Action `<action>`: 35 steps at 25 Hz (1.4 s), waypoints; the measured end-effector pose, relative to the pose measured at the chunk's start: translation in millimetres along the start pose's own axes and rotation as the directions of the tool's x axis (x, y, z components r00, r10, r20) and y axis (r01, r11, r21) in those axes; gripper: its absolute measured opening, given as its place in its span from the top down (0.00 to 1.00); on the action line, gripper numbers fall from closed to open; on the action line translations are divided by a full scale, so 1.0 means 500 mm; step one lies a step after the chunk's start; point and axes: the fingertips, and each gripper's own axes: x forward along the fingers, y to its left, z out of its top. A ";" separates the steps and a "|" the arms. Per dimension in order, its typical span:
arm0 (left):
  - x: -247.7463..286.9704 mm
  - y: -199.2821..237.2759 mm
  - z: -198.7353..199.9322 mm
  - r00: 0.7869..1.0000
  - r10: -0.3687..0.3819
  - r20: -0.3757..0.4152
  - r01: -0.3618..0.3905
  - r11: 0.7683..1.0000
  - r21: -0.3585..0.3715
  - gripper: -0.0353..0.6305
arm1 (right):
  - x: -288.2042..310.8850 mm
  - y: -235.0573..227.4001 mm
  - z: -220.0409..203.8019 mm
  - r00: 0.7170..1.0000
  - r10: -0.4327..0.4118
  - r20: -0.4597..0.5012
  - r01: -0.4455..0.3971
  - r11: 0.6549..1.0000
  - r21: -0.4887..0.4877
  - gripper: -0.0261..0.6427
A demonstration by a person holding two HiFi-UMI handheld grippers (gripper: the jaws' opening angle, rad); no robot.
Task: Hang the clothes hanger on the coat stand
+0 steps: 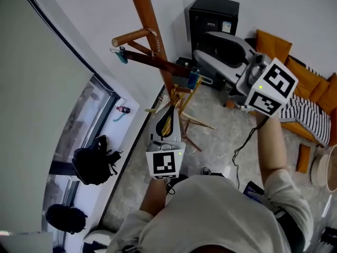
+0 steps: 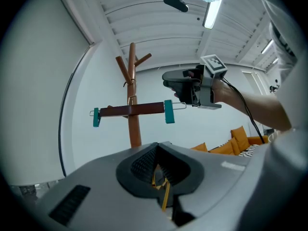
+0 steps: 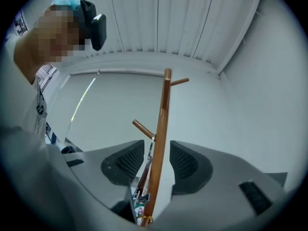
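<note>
From the head view, the clothes hanger hung on the coat stand, clear of both tongs. In the left gripper view, the left tongs were closed. In the right gripper view, the right tongs gaped empty, with the coat stand beyond them.

Brown clothes hanger with teal clips hangs level from the wooden coat stand.

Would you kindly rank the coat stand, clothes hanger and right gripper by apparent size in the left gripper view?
Coat stand, largest.
Clothes hanger and right gripper look about alike; the gripper seems nearer the camera, so unranked.
</note>
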 end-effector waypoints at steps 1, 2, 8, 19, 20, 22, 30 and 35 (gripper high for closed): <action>-0.002 -0.003 0.002 1.000 0.020 0.005 -0.020 1.000 -0.005 0.93 | -0.018 0.000 0.012 1.000 0.002 0.029 -0.002 1.000 -0.003 0.73; -0.005 -0.006 0.003 0.999 0.044 0.010 -0.043 0.999 -0.012 0.93 | -0.038 0.000 0.024 0.998 0.002 0.060 -0.002 1.000 -0.006 0.73; -0.048 -0.016 -0.016 0.971 0.239 0.002 -0.239 0.969 -0.068 0.93 | -0.145 0.047 0.048 0.970 -0.075 0.232 0.094 0.993 -0.074 0.80; -0.132 0.004 -0.079 0.894 0.438 -0.094 -0.441 0.898 -0.009 0.93 | -0.210 0.166 -0.159 0.963 -0.101 0.251 0.118 0.992 -0.053 0.95; -0.136 0.002 -0.088 0.891 0.440 -0.108 -0.443 0.896 -0.002 0.93 | -0.210 0.178 -0.197 0.970 -0.109 0.217 0.122 0.991 -0.049 0.95; -0.142 0.001 -0.101 0.888 0.442 -0.130 -0.445 0.896 0.005 0.93 | -0.187 0.199 -0.250 0.984 -0.120 0.128 0.128 0.990 -0.055 0.95; -0.192 -0.020 -0.162 0.873 0.435 -0.219 -0.446 0.895 0.000 0.93 | -0.163 0.233 -0.407 0.984 -0.145 -0.099 0.152 0.986 0.069 0.95; -0.259 -0.017 -0.180 0.857 0.449 -0.254 -0.467 0.884 -0.016 0.93 | -0.145 0.274 -0.430 0.982 -0.129 -0.139 0.138 0.989 0.056 0.95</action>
